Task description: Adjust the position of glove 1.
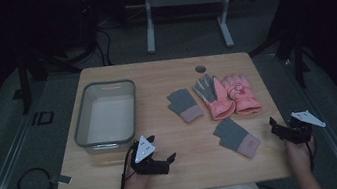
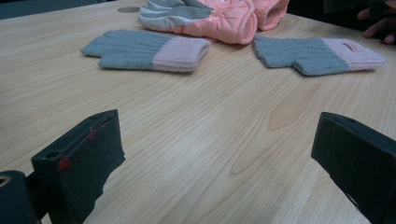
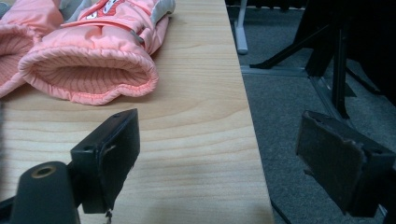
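Four gloves on a wooden table (image 1: 163,75), seen from the high view: two knitted grey ones with pink cuffs, one (image 1: 184,105) near the middle, the other (image 1: 236,137) nearer the front edge, and a pair of padded pink gloves (image 1: 230,96) lying side by side, touching, toward the right. Left of them a grey plastic bin (image 1: 105,115), nothing visible inside. Left gripper (image 1: 167,161) low at the front, just ahead of the bin's near corner, jaws apart, nothing between them. Right gripper (image 1: 279,129) at the table's right front corner, jaws likewise spread on nothing. From the left gripper view: both black jaws wide apart over bare wood, holding nothing; beyond them one grey knitted glove (image 2: 144,50) at left, the second (image 2: 317,55) at right, well apart from each other, the pink pair (image 2: 219,17) behind them. Fingers (image 2: 380,25) of the person's other hand at the top right. From the right gripper view: jaws fully parted, one over the tabletop, the other out past the table edge above grey carpet (image 3: 299,102); open cuff of a pink glove (image 3: 88,70) just ahead of the left-hand jaw, not touching it.
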Available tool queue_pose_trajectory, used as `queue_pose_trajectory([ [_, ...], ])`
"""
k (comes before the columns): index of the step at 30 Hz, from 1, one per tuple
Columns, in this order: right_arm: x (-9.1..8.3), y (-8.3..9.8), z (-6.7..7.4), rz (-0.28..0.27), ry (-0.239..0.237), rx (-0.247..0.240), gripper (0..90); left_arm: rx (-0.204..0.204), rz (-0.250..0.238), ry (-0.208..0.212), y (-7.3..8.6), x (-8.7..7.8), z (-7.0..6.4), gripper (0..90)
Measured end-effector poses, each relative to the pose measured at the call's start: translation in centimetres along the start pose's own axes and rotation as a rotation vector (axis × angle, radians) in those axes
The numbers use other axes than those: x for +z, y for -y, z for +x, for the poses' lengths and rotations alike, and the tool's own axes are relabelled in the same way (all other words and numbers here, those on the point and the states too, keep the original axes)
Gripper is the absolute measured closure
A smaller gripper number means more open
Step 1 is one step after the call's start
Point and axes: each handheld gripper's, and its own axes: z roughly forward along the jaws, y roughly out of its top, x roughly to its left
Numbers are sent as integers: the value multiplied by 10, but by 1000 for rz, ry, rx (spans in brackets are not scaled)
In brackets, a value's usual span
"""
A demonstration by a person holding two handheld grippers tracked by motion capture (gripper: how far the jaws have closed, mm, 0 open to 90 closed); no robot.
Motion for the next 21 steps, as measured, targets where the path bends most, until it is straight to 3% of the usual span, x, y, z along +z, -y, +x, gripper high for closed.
queue_pose_trajectory([
  [10, 2, -1, 3, 19, 24, -27, 140, -16, 5, -7, 0, 1, 1, 17],
  [19, 0, 0, 6, 51, 44, -22, 139, -1, 0, -5, 0, 1, 0, 17],
  [21, -2, -1, 9, 52, 54, -42, 139, -2, -1, -2, 0, 1, 0, 17],
])
